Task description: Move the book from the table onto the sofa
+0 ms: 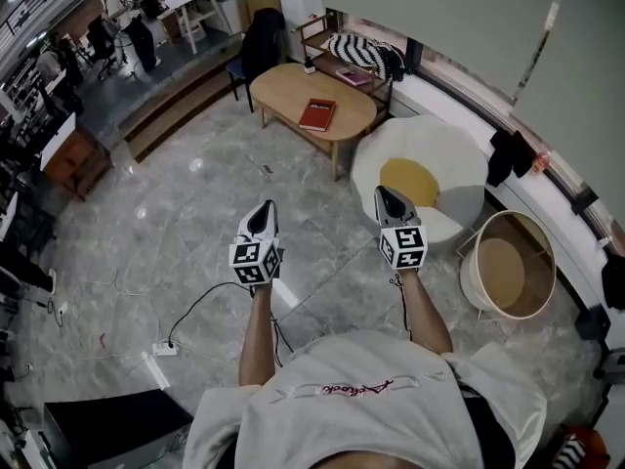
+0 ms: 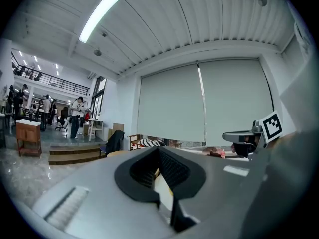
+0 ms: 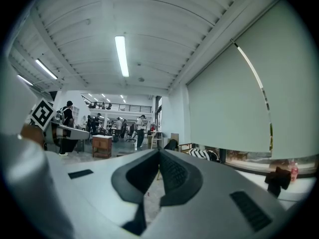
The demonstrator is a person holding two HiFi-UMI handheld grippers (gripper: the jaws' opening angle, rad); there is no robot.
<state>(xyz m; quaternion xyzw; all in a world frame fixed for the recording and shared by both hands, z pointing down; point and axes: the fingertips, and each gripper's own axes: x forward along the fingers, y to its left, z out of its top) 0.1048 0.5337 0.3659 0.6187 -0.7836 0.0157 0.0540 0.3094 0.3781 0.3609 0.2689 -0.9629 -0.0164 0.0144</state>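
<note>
A red book lies flat on the oval wooden table far ahead in the head view. Beside the table sits a round white sofa with a yellow cushion. My left gripper and right gripper hover side by side over the floor, well short of the table, both shut and empty. In the left gripper view the jaws meet with nothing between them; the right gripper looks the same in its own view.
A round basket-like side table stands to the right of the sofa. A dark chair and a shelf with a striped cloth stand behind the table. Cables and a power strip lie on the marble floor at left.
</note>
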